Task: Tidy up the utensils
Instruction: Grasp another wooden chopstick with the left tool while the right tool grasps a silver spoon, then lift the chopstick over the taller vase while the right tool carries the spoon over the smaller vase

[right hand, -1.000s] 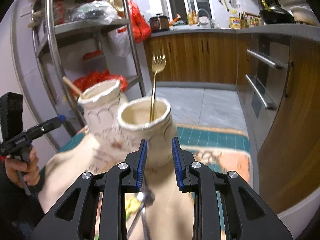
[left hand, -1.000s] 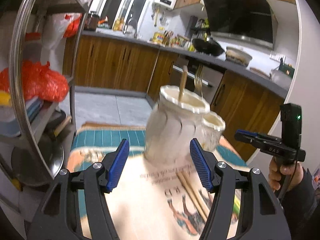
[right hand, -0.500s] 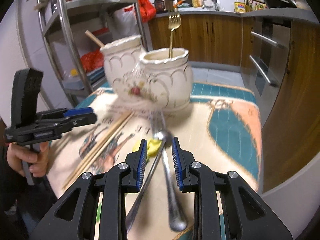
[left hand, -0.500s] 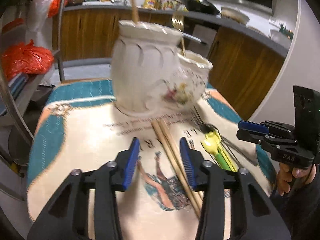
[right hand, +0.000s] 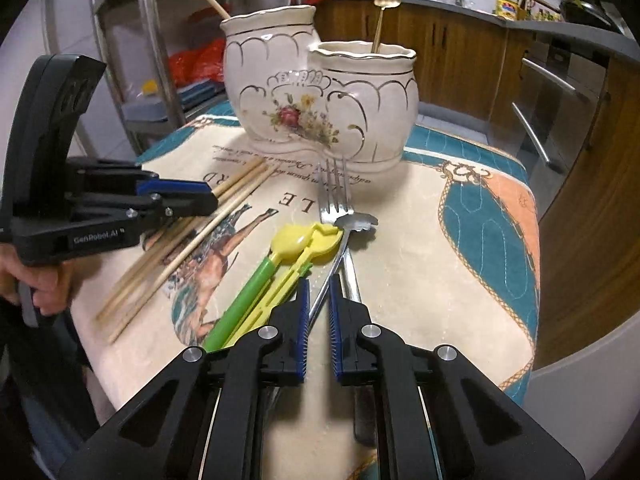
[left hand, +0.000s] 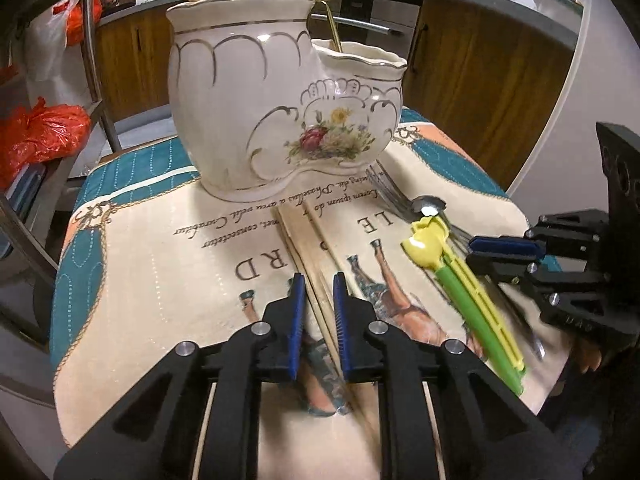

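Wooden chopsticks, light, stiff, roll-prone: left tool closing at mid-shaft; slick metal spoon: right tool closing around handle.

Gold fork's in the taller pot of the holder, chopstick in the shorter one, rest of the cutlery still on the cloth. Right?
Swapped. In the right wrist view the gold fork stands in the shorter pot of the ceramic holder, and the chopstick leans out of the taller one. The rest holds: wooden chopsticks, silver fork and the yellow-green utensils still lie on the cloth.
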`<state>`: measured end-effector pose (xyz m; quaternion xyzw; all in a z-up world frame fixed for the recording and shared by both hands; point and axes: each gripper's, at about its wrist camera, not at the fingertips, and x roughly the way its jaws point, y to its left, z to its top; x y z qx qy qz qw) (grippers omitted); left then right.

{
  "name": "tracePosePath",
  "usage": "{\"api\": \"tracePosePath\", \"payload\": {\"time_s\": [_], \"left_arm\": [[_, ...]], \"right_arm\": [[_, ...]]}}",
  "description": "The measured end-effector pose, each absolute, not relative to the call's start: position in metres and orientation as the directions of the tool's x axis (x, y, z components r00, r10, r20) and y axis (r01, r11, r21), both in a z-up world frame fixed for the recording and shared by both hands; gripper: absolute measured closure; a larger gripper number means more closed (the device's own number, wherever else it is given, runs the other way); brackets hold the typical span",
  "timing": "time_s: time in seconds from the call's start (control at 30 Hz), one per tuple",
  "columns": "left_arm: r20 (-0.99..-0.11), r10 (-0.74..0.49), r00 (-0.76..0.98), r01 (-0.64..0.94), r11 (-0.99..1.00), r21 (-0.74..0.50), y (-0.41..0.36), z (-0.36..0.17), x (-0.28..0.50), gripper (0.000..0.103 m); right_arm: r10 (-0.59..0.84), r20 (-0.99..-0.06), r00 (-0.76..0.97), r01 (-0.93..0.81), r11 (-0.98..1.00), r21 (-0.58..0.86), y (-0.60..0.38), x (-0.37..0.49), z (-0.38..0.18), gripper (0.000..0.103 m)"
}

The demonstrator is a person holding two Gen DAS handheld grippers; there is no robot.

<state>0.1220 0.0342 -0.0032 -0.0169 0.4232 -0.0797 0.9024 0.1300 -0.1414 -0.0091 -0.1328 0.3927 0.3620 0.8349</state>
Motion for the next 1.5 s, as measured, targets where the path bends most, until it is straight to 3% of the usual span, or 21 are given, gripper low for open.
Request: {"api": "tracePosePath", "payload": {"time_s": [0.23,0.43,0.67,0.77,1.27,1.5], "left_arm": [[-0.798,-0.177,0.576,0.148,0.983,-0.111,0.053,0.002,0.121,0.092],[-0.876,-0.215,0.432,0.212,0.968,-0.133,0.057,0.004,0.139,0.090],[-0.932,-0.180,0.315,0.248,0.963,-0.102,0.050,0.008,0.155,0.090],[-0.915,-0.211,0.344,0.229,0.964,-0.136,0.054,0.014,0.151,0.098],[-0.851,-0.254,0.460,0.150,0.967,-0.208,0.094,0.033,0.134,0.098],[-0.709,-0.312,0.632,0.144,0.947,-0.287,0.106,0.064,0.114,0.098]], "right_arm": [[0.441,-0.825,0.354,-0.751,0.660,0.031,-0.142,0.136,-0.005,0.094],[0.341,-0.908,0.244,-0.786,0.618,0.021,-0.124,0.155,-0.001,0.093],[0.280,-0.946,0.161,-0.787,0.615,0.048,-0.110,0.173,0.000,0.094],[0.284,-0.942,0.177,-0.776,0.629,0.044,-0.110,0.170,-0.001,0.099],[0.402,-0.873,0.277,-0.729,0.680,0.082,-0.143,0.170,0.034,0.101],[0.526,-0.770,0.361,-0.694,0.703,0.155,-0.166,0.175,0.057,0.101]]}}
